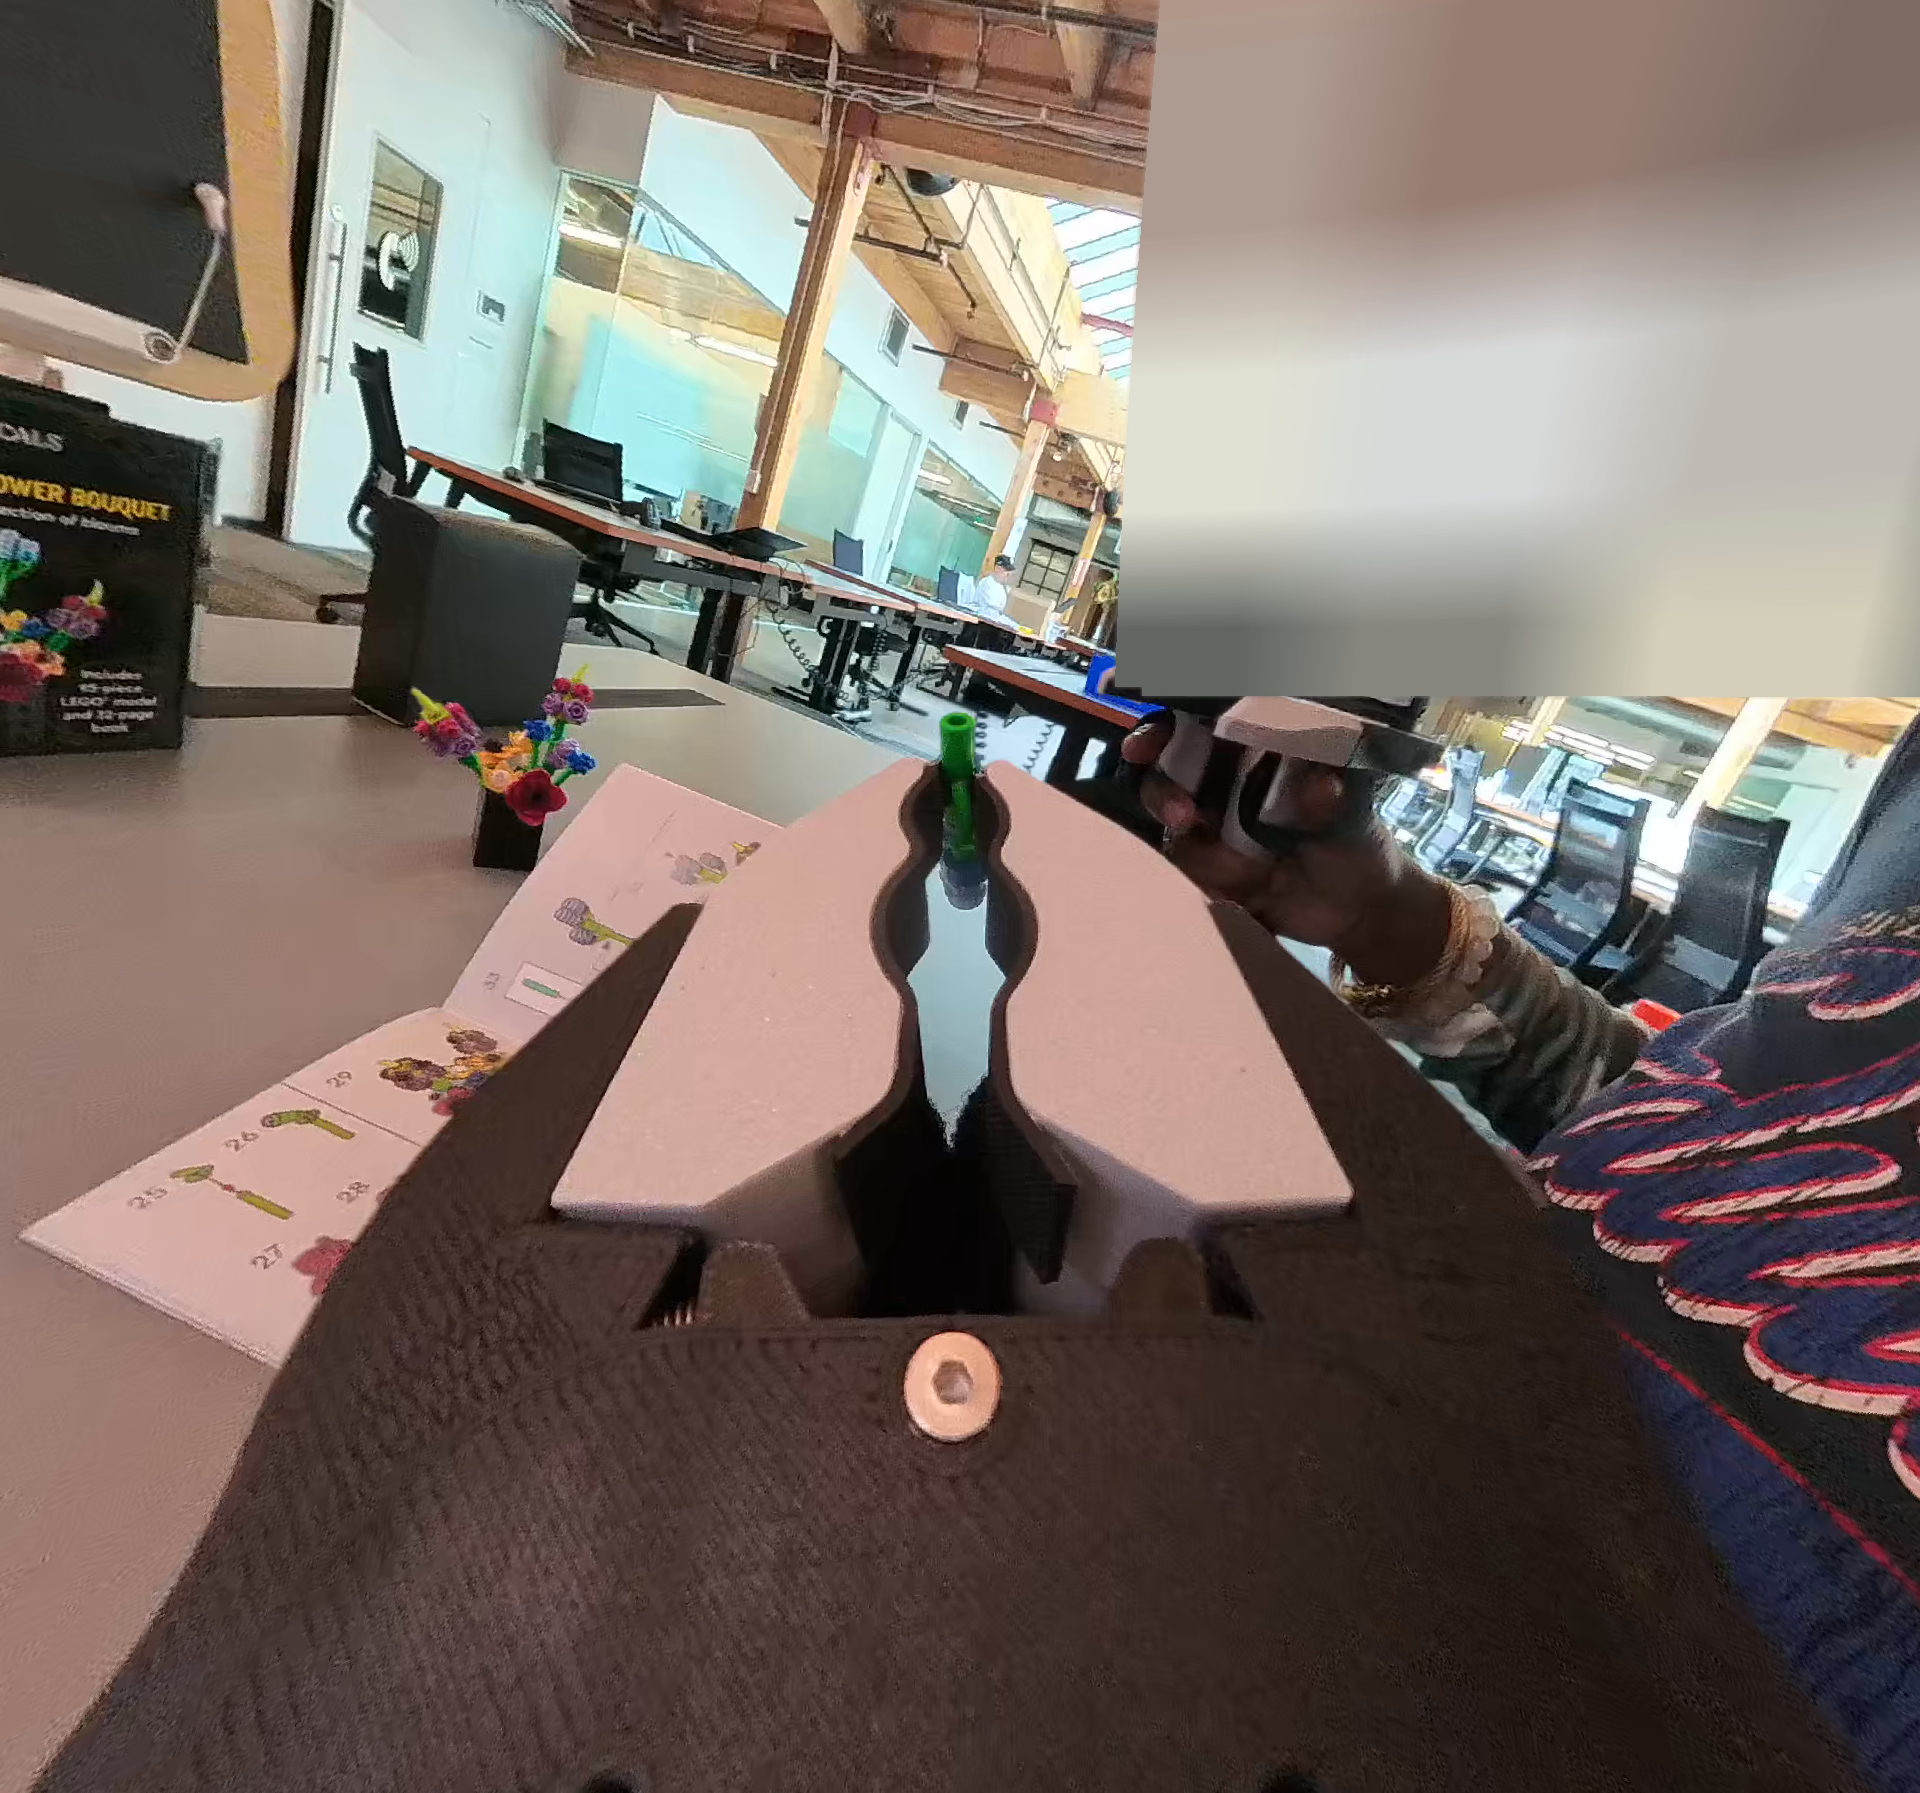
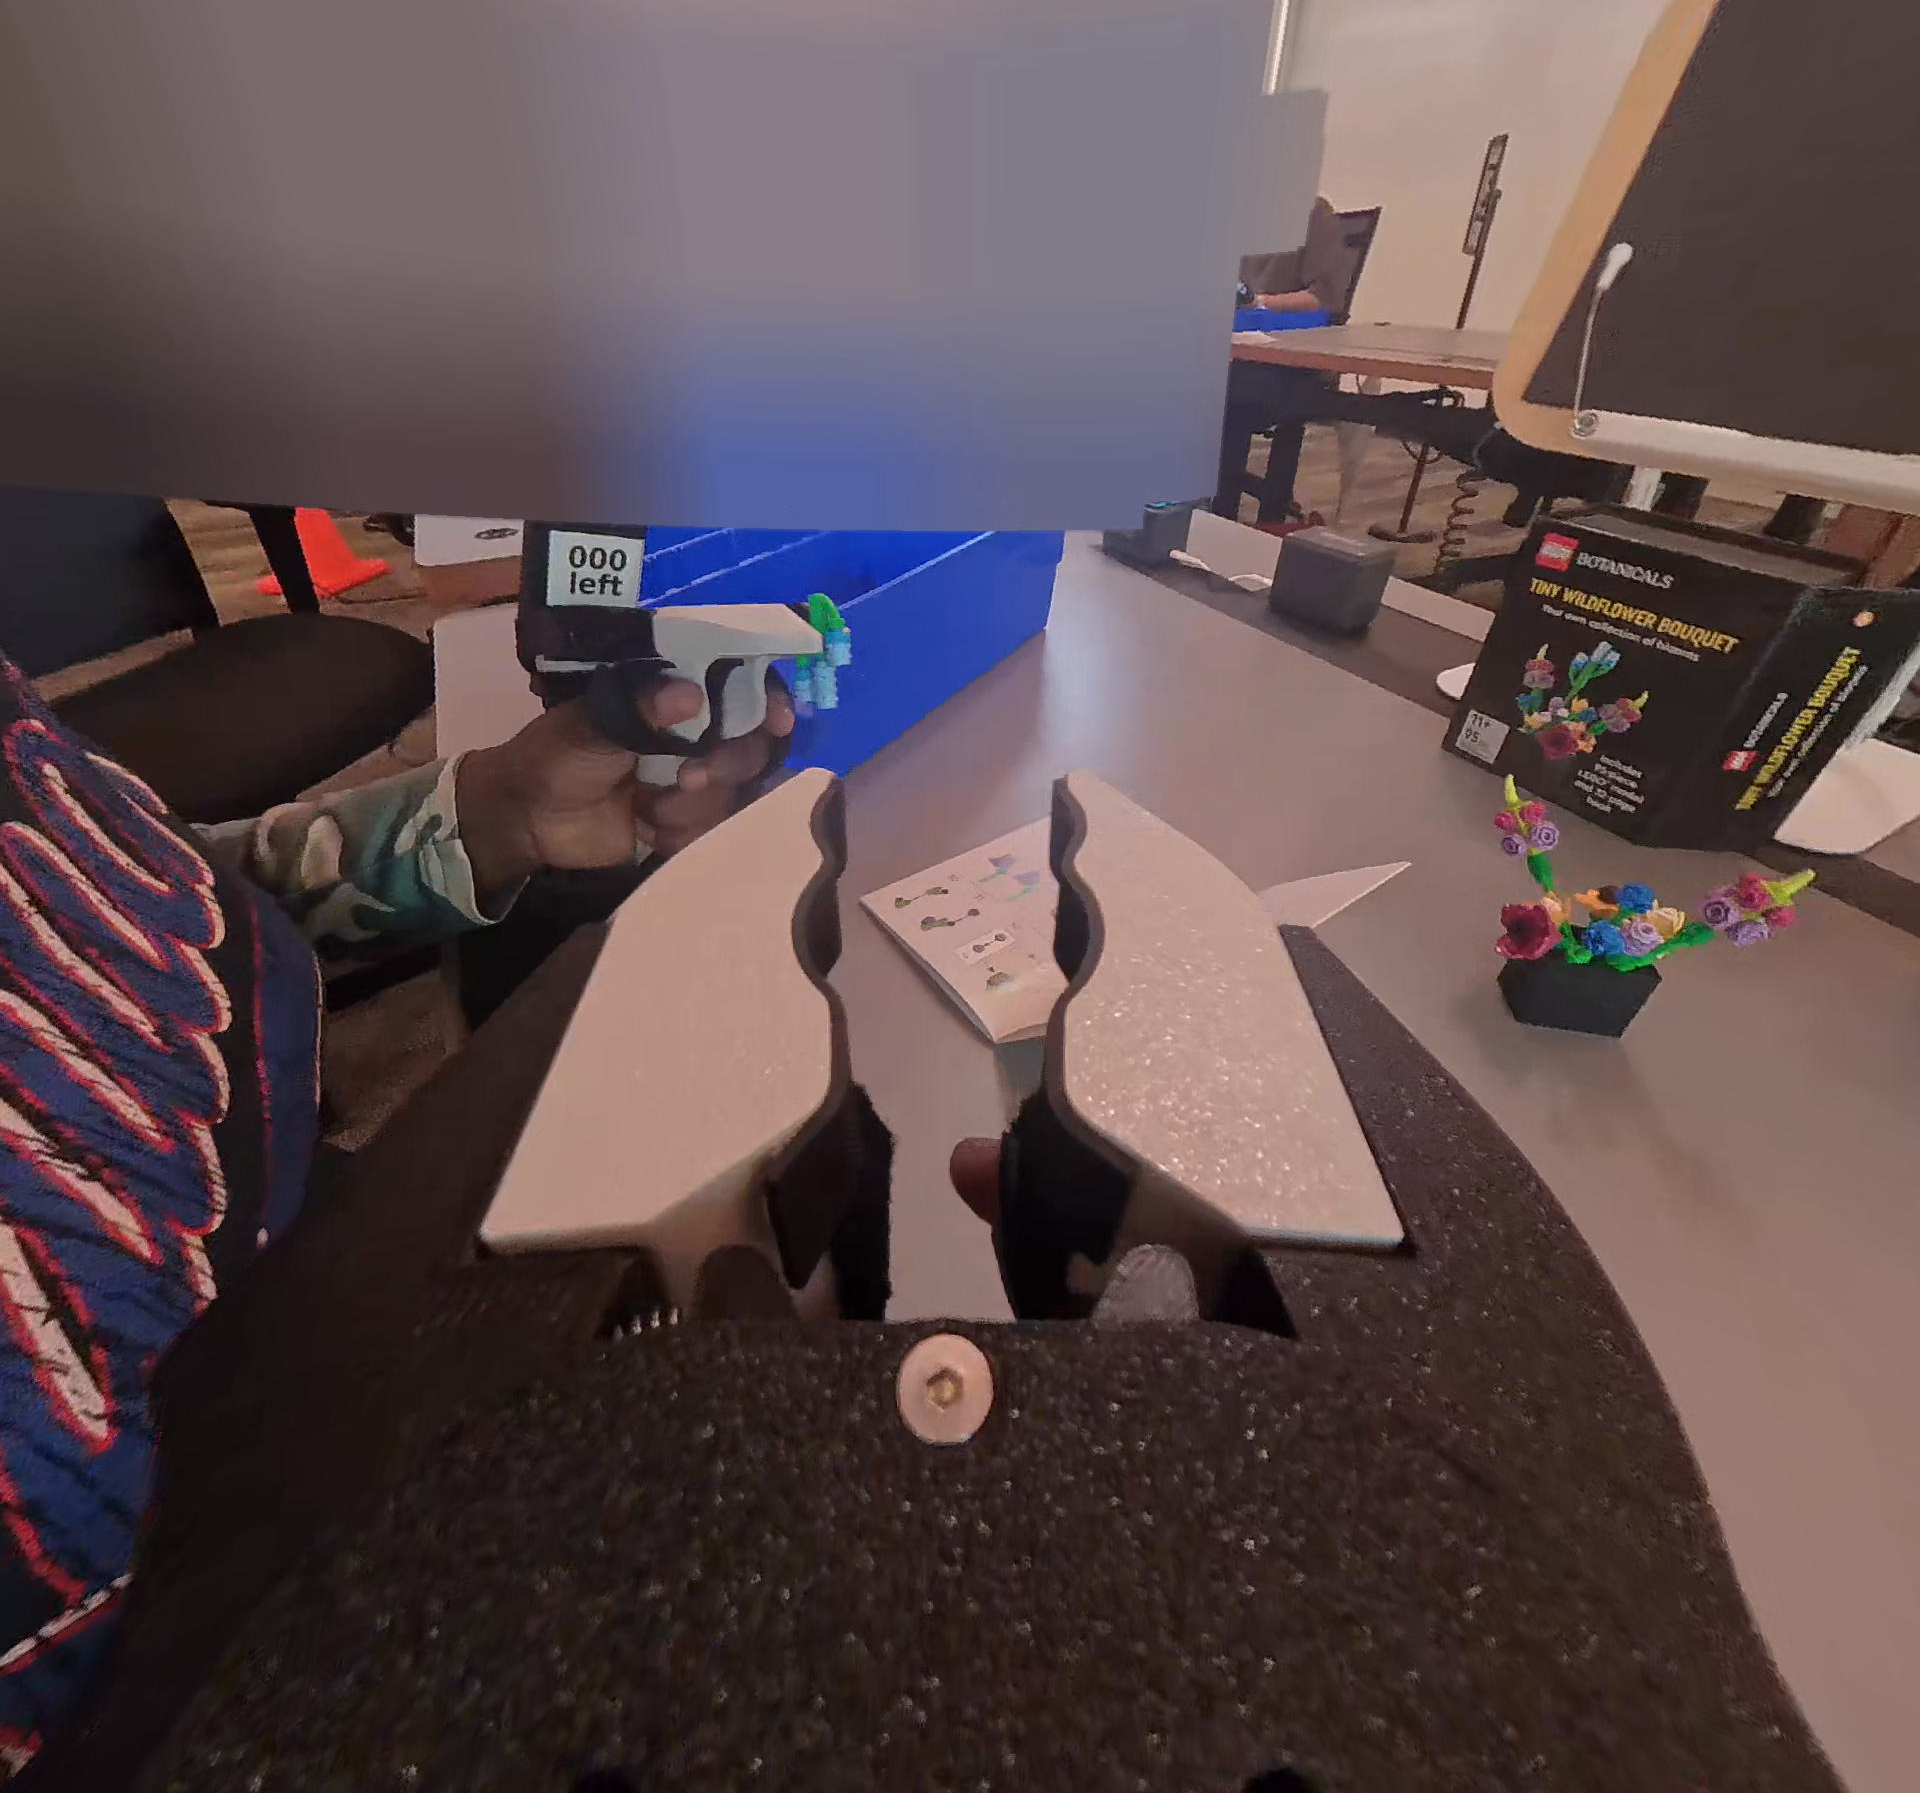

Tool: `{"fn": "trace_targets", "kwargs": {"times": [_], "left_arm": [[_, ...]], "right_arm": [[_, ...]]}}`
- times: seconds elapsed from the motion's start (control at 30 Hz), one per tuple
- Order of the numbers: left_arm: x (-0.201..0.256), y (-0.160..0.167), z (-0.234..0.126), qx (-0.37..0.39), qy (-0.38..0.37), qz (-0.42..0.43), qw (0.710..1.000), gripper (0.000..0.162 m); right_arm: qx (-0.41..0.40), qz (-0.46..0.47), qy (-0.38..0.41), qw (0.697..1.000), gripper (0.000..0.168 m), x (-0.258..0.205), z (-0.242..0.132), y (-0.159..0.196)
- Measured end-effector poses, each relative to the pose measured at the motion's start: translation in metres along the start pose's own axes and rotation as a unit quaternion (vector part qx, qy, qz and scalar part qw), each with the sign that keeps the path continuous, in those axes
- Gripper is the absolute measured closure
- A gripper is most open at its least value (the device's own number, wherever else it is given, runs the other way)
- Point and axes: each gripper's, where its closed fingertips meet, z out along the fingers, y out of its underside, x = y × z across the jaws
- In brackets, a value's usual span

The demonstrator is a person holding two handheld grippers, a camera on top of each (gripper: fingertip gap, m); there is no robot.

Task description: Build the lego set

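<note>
My left gripper (image 1: 954,787) is shut on a green lego stem (image 1: 956,775) that sticks up from its tips, held above the table. From the right wrist view that same gripper (image 2: 821,637) shows at the left, with the green stem and small blue flower pieces (image 2: 823,673) hanging at its tip. My right gripper (image 2: 945,798) is open and empty, above the open instruction booklet (image 2: 971,922). A partly built lego bouquet in a black pot (image 2: 1590,933) stands on the grey table; it also shows in the left wrist view (image 1: 514,777).
The black lego box (image 2: 1662,694) stands at the back of the table (image 2: 1195,704), also seen in the left wrist view (image 1: 83,590). A blue bin (image 2: 914,631) sits behind the left gripper. A small dark box (image 1: 468,621) stands farther back. The booklet (image 1: 312,1120) lies open. About 12 centimeters separates my left fingertips from my right.
</note>
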Motion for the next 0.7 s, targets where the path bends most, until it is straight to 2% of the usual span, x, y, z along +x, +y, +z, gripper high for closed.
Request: {"fn": "trace_targets", "kwargs": {"times": [0.1, 0.2, 0.23, 0.3, 0.33, 0.53, 0.7], "left_arm": [[0.002, 0.004, 0.001, -0.003, 0.011, -0.017, 1.000, 0.157], [0.004, 0.006, 0.000, -0.008, 0.023, -0.018, 1.000, 0.157], [0.005, 0.007, 0.000, -0.010, 0.027, -0.017, 0.999, 0.157], [0.006, 0.009, 0.000, -0.013, 0.030, -0.010, 0.999, 0.157], [0.008, 0.010, 0.000, -0.016, 0.033, -0.005, 0.999, 0.157], [0.015, 0.018, 0.003, -0.042, 0.052, 0.009, 0.998, 0.157], [0.016, 0.020, 0.003, -0.048, 0.058, 0.004, 0.997, 0.157]], "right_arm": [[0.001, 0.021, 0.010, 1.000, 0.114, 0.007, -0.005, 0.001], [0.007, 0.033, 0.033, 0.999, 0.112, 0.015, -0.008, -0.001], [0.008, 0.032, 0.039, 0.999, 0.119, 0.017, -0.008, -0.001], [0.008, 0.014, 0.043, 0.999, 0.161, 0.015, -0.007, 0.001], [0.009, 0.003, 0.040, 0.999, 0.166, 0.012, -0.005, 0.003], [-0.021, 0.007, -0.021, 1.000, 0.168, -0.015, 0.022, 0.027], [-0.012, 0.030, -0.028, 0.999, 0.168, -0.019, 0.033, 0.032]]}}
